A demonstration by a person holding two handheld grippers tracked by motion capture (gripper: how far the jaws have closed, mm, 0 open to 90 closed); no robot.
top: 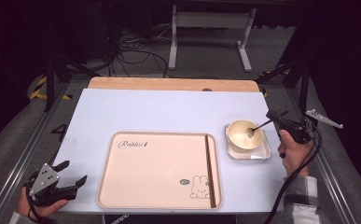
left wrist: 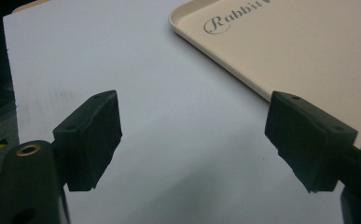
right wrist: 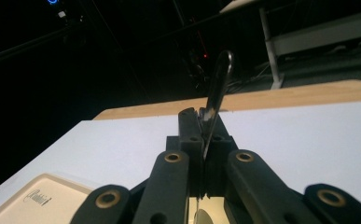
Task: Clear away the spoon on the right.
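- The table (top: 169, 112), covered in pale white, bears everything here; a wooden strip shows along its far edge.
- The tray (top: 159, 170), beige with a "Rabbit" script and a small rabbit drawing, lies near the person's edge at the middle; a dark stick (top: 210, 170) lies along its right side.
- The small metal dish (top: 262, 153) sits just right of the tray, with the cream bowl (top: 241, 135) standing in it.
- The right gripper (top: 272, 116) is held above the dish's far right corner, its jaws clenched on the handle of the spoon (top: 256, 128); in the right gripper view the handle (right wrist: 218, 88) sticks up past the pressed-together pads.
- The spoon slants down from the jaws to the left, its scoop end inside the bowl.
- The left gripper (top: 74, 173) rests at the near left corner, left of the tray, jaws spread wide with nothing between them.
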